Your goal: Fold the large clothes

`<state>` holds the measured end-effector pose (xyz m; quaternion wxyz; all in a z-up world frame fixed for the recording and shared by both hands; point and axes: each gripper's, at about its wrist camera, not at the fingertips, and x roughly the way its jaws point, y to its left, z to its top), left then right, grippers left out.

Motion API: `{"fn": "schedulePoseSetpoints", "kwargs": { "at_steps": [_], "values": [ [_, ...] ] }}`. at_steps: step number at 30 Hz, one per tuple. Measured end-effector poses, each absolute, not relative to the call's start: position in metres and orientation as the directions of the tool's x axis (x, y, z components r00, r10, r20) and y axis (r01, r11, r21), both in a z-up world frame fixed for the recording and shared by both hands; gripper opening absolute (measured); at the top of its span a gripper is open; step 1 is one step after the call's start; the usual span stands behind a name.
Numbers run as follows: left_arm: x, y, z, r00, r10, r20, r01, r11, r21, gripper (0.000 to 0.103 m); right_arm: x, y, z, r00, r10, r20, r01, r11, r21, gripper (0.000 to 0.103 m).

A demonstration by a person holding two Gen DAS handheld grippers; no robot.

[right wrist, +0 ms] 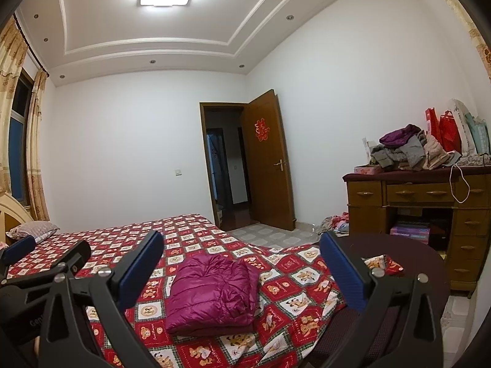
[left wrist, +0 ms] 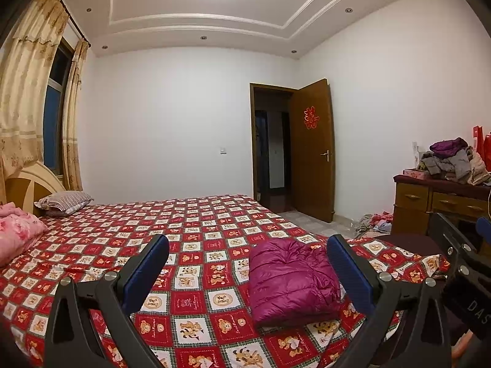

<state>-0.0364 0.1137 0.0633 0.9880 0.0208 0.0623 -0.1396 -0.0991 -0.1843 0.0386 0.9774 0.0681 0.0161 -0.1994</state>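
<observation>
Jacket (left wrist: pixel 291 279) lies folded on the bed (left wrist: pixel 190 230), near its corner. Left gripper (left wrist: pixel 245 273) and right gripper (right wrist: pixel 242 266) hover above, jaws wide, empty (nothing gripped). Advice: check edges align and flatten puffed layers.

Left gripper (left wrist: pixel 245 273) & right gripper (right wrist: pixel 241 271): fingers spread wide, nothing held.

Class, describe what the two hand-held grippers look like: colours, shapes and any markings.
Each hand-held gripper, left and right, has a black frame with triangular cut-outs, silver round bolts and two flat blue finger pads. Partial white lettering shows on the black bodies.
</observation>
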Motion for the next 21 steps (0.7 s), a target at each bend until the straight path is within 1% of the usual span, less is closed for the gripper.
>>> {"fn": "schedulePoseSetpoints", "kwargs": {
  "at_steps": [21],
  "values": [
    [-0.0337, 0.1150, 0.0616, 0.954, -0.265, -0.140, 0.270, 0.963, 0.021, 0.102, -0.0980, -0.1849, 0.0376, 0.920, -0.385, -0.067, 0.391, 0.911, 0.132, 0.103]
  ]
}}
